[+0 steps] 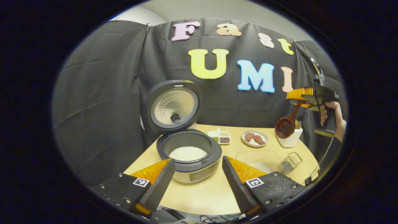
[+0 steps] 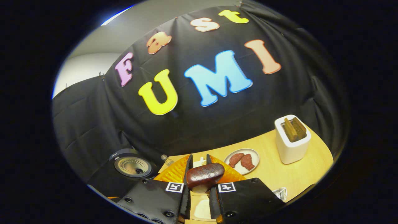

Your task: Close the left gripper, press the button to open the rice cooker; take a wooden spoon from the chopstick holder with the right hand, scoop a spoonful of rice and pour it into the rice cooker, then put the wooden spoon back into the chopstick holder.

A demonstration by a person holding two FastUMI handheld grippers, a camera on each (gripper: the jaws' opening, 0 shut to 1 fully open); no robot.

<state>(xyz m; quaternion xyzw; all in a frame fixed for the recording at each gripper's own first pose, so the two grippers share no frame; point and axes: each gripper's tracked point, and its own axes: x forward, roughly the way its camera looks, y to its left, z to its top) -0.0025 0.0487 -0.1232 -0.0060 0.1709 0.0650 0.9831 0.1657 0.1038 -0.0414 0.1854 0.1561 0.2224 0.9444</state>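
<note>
The rice cooker (image 1: 188, 154) stands with its lid (image 1: 174, 106) up and white rice (image 1: 187, 153) in its pot. My left gripper (image 1: 196, 179) hovers open just in front of it, nothing between its fingers. At the far right my right gripper (image 1: 306, 95), held by a hand (image 1: 330, 115), hangs high above the white chopstick holder (image 1: 290, 137), shut on a dark wooden spoon (image 1: 287, 123) whose bowl dangles down. In the right gripper view the gripper (image 2: 199, 174) pinches the spoon handle (image 2: 205, 176); the holder (image 2: 291, 142) with wooden utensils sits right, the cooker lid (image 2: 132, 166) lower left.
On the round wooden table (image 1: 211, 193) sit a clear container with rice (image 1: 259, 161), a small wire basket (image 1: 291, 161), a plate with two brown pieces (image 1: 254, 138) and a divided dish of grains (image 1: 220, 137). The plate (image 2: 242, 160) appears beside the holder too.
</note>
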